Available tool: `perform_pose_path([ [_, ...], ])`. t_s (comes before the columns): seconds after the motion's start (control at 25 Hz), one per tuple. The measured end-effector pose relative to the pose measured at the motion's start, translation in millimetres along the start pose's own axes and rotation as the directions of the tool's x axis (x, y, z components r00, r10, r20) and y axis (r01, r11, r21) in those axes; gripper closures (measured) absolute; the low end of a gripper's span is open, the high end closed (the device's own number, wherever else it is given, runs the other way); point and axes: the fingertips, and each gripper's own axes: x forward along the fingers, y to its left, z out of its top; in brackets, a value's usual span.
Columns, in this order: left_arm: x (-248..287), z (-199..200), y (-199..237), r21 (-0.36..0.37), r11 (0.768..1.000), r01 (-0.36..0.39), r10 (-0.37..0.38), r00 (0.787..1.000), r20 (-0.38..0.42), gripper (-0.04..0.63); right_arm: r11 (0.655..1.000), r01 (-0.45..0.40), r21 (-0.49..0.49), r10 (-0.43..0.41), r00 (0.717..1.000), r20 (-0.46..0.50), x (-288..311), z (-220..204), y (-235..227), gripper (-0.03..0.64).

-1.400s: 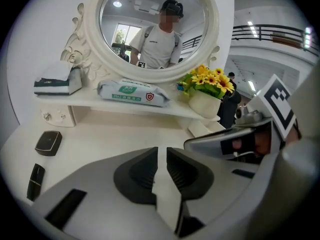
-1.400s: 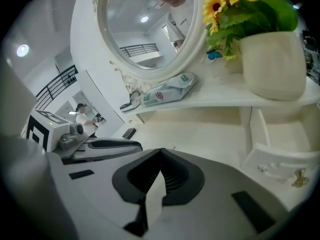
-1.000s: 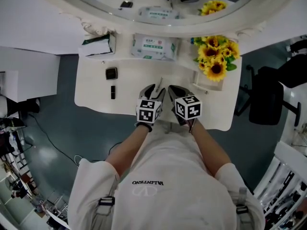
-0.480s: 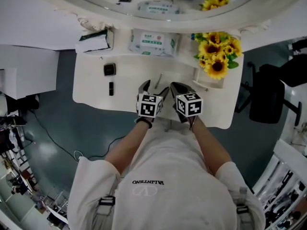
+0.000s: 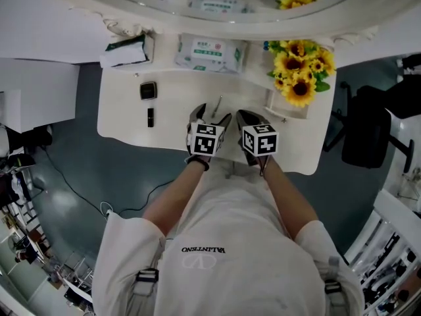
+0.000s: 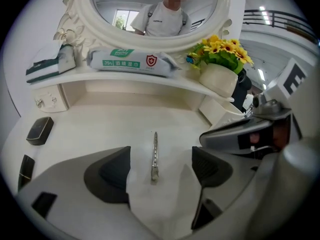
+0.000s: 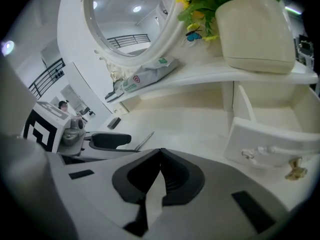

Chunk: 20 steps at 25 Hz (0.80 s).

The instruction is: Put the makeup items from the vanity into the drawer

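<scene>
Since a second ago my left gripper (image 5: 214, 112) has spread its jaws wide, and both grippers have sunk nearer the vanity (image 5: 125, 120). The open drawer (image 7: 265, 144) stands to my right. My right gripper (image 7: 160, 153) is closed and empty. The thin metal tool (image 6: 155, 154) lies flat on the vanity between my left jaws, untouched by either.

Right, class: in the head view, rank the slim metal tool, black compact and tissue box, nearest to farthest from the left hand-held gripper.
1. Slim metal tool, just ahead of the left hand-held gripper.
2. Black compact, further left.
3. Tissue box, far back-left corner.
</scene>
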Motion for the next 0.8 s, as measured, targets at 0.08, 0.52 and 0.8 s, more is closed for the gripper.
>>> perform_pose_path([
  [0.08, 0.9, 0.0, -0.5, 0.015, 1.000, -0.003, 0.003, 1.000, -0.001, 0.213, 1.000, 0.008, -0.001, -0.008, 1.000, -0.007, 1.8, -3.0, -1.1, 0.604],
  [0.52, 6.4, -1.4, 1.4, 0.005, 1.000, -0.017, 0.017, 1.000, -0.005, 0.267, 1.000, 0.024, 0.018, -0.024, 1.000, -0.013, 4.7, -5.9, -7.0, 0.604],
  [0.8, 7.5, -2.3, 0.8, 0.019, 0.999, -0.025, 0.026, 1.000, -0.009, 0.278, 0.999, 0.029, 0.019, -0.029, 0.999, -0.019, 6.3, -8.0, -9.9, 0.604],
])
